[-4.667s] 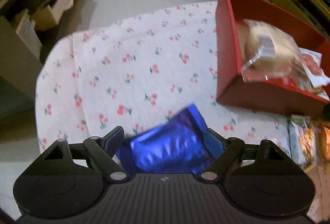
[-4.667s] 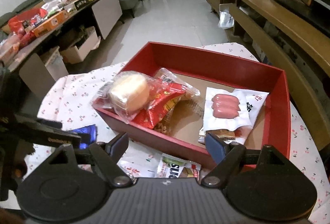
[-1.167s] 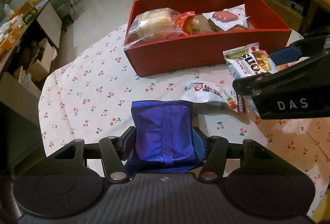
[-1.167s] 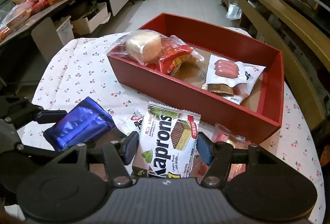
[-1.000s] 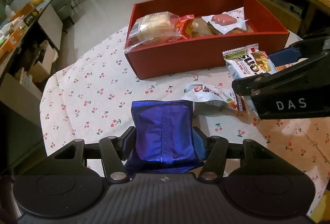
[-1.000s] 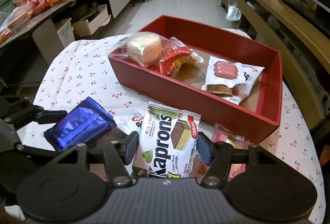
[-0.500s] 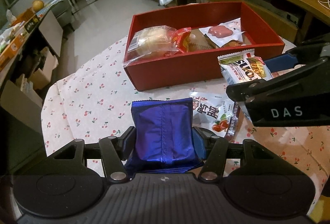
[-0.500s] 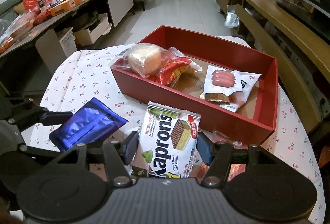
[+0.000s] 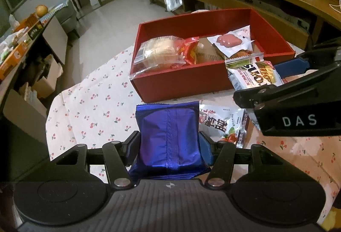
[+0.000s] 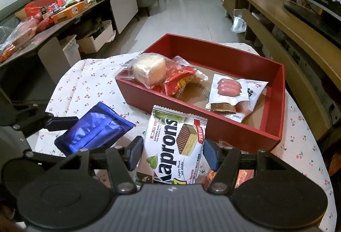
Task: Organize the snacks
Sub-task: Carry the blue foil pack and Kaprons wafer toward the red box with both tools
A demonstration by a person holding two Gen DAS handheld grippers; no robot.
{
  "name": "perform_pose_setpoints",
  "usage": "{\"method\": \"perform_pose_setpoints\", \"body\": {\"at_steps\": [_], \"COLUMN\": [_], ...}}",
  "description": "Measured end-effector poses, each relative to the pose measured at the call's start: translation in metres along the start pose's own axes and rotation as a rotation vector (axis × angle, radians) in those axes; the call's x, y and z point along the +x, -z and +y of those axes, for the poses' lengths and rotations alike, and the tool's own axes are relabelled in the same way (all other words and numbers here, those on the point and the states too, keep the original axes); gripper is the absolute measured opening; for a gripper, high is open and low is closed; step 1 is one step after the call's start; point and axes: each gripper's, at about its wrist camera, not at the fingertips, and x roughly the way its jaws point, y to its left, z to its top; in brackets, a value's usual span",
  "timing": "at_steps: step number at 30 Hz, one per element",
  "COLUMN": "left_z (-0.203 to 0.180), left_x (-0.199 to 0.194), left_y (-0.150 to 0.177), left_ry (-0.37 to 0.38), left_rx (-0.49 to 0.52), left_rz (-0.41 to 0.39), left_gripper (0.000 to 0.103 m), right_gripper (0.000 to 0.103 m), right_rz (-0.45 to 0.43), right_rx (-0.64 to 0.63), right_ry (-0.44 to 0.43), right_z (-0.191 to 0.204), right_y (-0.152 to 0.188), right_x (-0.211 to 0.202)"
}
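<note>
wafer packet (image 10: 175,142) picked up, red box (image 9: 181,84) nearer

The left claw (image 9: 169,144) points forward and steeply down, its fingers (image 9: 133,143) pressed against the two sides of a blue packet (image 9: 168,136) held clear of the surface. The right claw (image 10: 172,152) tilts down much the same, its fingers (image 10: 134,152) clamped on the sides of a wafer pack (image 10: 175,146), standing wider than the left pair. The two claws hang close together, side by side, the right one slightly farther forward.
</note>
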Motion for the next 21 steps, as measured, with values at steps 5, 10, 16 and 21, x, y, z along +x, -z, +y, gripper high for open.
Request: {"method": "perform_pose_setpoints", "body": {"at_steps": [5, 10, 16, 21], "left_z": [-0.002, -0.003, -0.006, -0.012], "left_x": [0.000, -0.002, -0.003, -0.003], "left_y": [-0.006, -0.015, -0.027, -0.035], "left_ry": [-0.005, -0.008, -0.012, -0.016], "left_rx": [0.004, -0.005, -0.004, 0.001], "left_rz": [-0.016, -0.039, -0.066, -0.083], "left_gripper": [0.065, 0.065, 0.065, 0.065], "right_gripper": [0.078, 0.078, 0.078, 0.078], "right_rz": [-0.009, -0.024, -0.057, -0.079], "right_rx": [0.002, 0.010, 0.031, 0.049], "right_ry": [-0.003, -0.002, 0.003, 0.013], "right_z": [0.000, -0.002, -0.008, -0.015], "right_y": [-0.003, -0.006, -0.013, -0.018], "right_x": [-0.001, -0.004, -0.009, -0.012]}}
